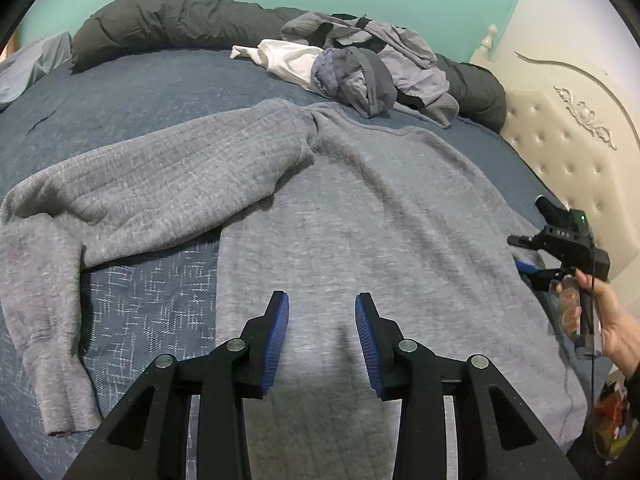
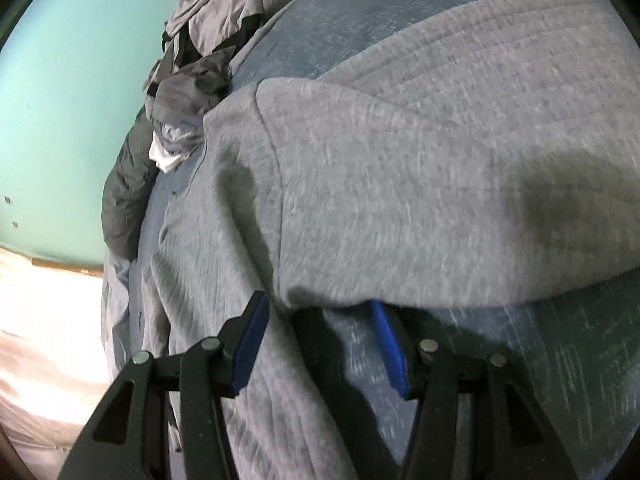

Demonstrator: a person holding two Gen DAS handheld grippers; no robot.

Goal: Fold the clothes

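A grey knit sweater point(image 1: 360, 220) lies spread on the blue bed cover point(image 1: 140, 312), one sleeve point(image 1: 160, 184) stretched out to the left with its cuff bent down toward me. My left gripper point(image 1: 322, 298) hovers open over the sweater's lower body, nothing between its blue pads. At the sweater's right edge, a hand holds my right gripper point(image 1: 528, 270). In the right wrist view, the right gripper point(image 2: 318, 300) is open low over the bed, and a folded-over part of the sweater point(image 2: 400, 180) lies across the tip of its right finger point(image 2: 388, 344).
A pile of loose grey, white and dark clothes point(image 1: 360, 64) sits at the far side of the bed, against a long dark rolled duvet point(image 1: 168, 24). A cream tufted headboard point(image 1: 560, 140) borders the right. The wall behind is teal.
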